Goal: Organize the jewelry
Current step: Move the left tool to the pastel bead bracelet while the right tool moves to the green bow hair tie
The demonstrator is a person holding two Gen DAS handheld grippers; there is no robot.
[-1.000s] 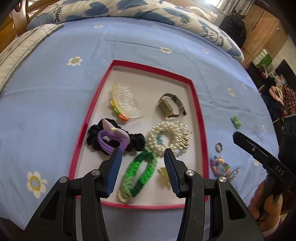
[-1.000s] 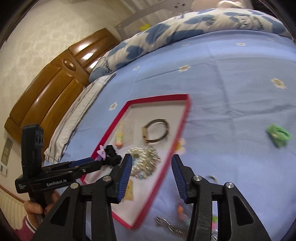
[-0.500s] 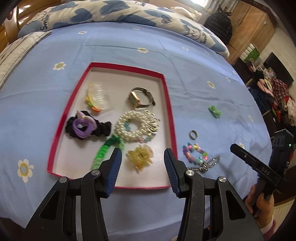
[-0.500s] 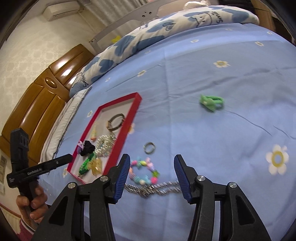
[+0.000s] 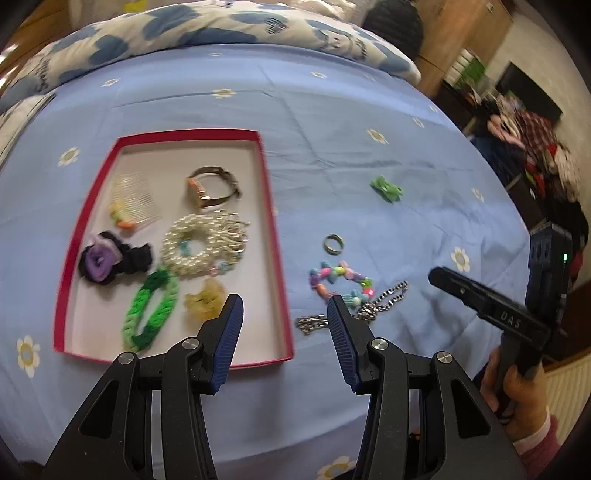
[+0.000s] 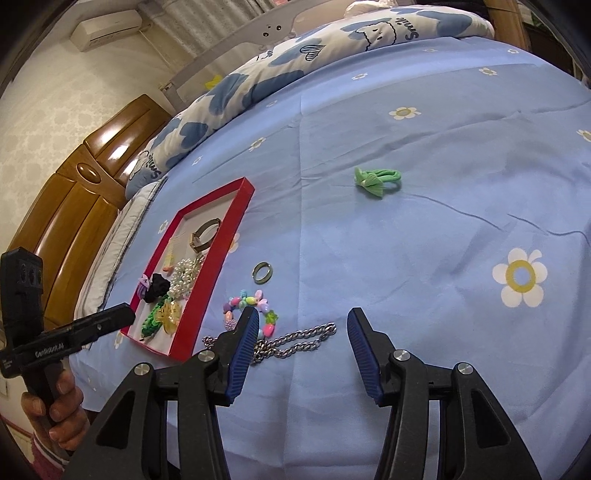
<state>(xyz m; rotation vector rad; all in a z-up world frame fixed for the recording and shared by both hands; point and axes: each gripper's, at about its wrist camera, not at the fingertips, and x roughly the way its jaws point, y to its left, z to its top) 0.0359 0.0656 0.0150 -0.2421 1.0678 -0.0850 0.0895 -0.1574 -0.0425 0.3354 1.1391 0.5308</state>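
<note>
A red-rimmed tray (image 5: 271, 206) (image 6: 207, 273) lies on the blue bedsheet. It holds a comb, a watch (image 5: 212, 186), a pearl bracelet (image 5: 201, 245), a black and purple scrunchie, a green chain bracelet (image 5: 151, 310) and a yellow clip. On the sheet to its right lie a ring (image 5: 334, 244) (image 6: 263, 272), a coloured bead bracelet (image 5: 338, 280) (image 6: 247, 308), a silver chain (image 5: 384, 299) (image 6: 295, 341) and a green hair tie (image 5: 386, 188) (image 6: 376, 181). My left gripper (image 5: 284, 308) is open and empty above the tray's near right corner. My right gripper (image 6: 301, 321) is open and empty just above the chain.
A folded blue-patterned quilt (image 5: 207, 33) (image 6: 295, 55) lies along the far side of the bed. A wooden headboard (image 6: 77, 192) stands to the left. The bed's near edge runs just below both grippers. Clutter and a wardrobe (image 5: 461, 40) stand beyond the right side.
Both grippers have drawn back and swung right, away from the tray and toward the loose pieces on the sheet. Both stay open and empty.
</note>
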